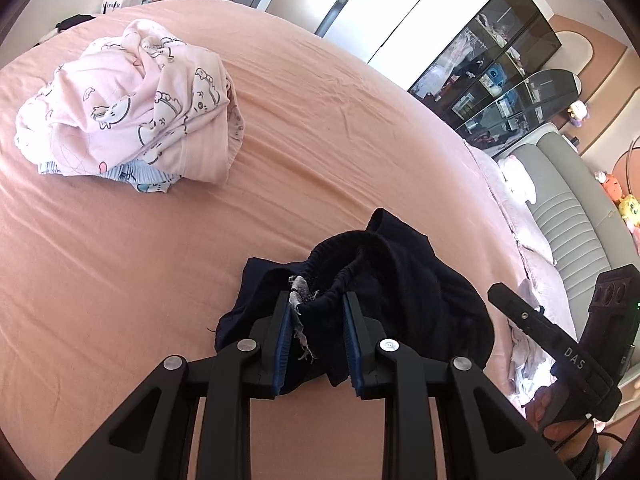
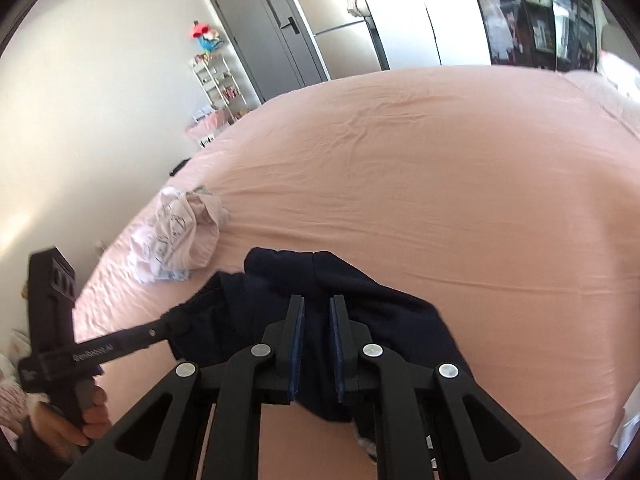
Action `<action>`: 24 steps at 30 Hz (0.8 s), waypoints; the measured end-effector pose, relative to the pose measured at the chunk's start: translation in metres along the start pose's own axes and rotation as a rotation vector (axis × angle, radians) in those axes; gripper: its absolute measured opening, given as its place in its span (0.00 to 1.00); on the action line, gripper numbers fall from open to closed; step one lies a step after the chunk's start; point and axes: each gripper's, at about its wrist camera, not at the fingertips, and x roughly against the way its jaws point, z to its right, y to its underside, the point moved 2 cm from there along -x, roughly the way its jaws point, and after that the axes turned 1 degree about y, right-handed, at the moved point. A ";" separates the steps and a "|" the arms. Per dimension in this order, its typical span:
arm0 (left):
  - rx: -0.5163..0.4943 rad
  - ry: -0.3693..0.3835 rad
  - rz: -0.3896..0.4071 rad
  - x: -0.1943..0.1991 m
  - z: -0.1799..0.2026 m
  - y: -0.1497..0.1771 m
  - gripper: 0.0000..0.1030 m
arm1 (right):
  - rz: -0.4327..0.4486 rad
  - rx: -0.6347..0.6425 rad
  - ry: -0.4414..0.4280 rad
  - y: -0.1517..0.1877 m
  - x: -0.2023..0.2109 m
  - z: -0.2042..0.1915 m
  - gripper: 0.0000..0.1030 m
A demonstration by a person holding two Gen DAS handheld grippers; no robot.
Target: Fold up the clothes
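Nearest, we list the left gripper (image 1: 316, 300): jaws set fairly wide, the gathered elastic waistband of the dark navy shorts (image 1: 384, 292) and a frayed grey tag (image 1: 298, 292) lying between the blue pads (image 1: 282, 340), not visibly pinched.

Next, the right gripper (image 2: 317, 308): jaws narrow but with a gap showing, navy cloth lying in and under that gap; whether it is actually nipped we cannot tell.

Item, the shorts: crumpled in a heap on the near part of the bed, waistband bunched and standing up, leg fabric slumped toward the right.

Our judgement of the step: both tools sit at the garment as for taking hold and spreading it. To do this well, we would take the waistband at two well-separated points, catch both layers rather than the tag, lift and draw it taut, then lay it flat on the open sheet ahead.

Item, the surface: a salmon-pink bed sheet (image 1: 320, 120), soft, lightly creased, with ample bare space beyond the shorts.

Item, further left: a pile of pale pink cartoon-print garments (image 1: 128, 100) over a blue striped piece (image 1: 148, 178), unfolded, well apart from the shorts.

Item, far: grey door (image 2: 260, 40), refrigerator (image 2: 340, 36), white wire shelf rack (image 2: 220, 80), dark glass display cabinet (image 1: 500, 72), grey padded headboard (image 1: 572, 208).
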 end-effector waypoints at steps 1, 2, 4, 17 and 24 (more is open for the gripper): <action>-0.006 -0.004 -0.005 -0.002 0.001 0.000 0.21 | -0.004 0.037 0.016 0.004 0.005 -0.005 0.10; -0.012 -0.007 -0.010 -0.004 0.002 -0.001 0.21 | -0.008 0.073 0.033 0.009 0.010 -0.011 0.11; -0.021 -0.004 -0.018 -0.007 0.004 -0.004 0.21 | -0.008 0.179 0.091 0.023 0.009 -0.019 0.11; 0.008 0.106 0.006 -0.006 0.002 -0.031 0.21 | 0.008 0.866 0.465 0.113 -0.016 -0.073 0.63; -0.028 0.111 0.022 0.000 0.011 -0.039 0.21 | 0.020 1.034 0.619 0.121 -0.055 -0.075 0.63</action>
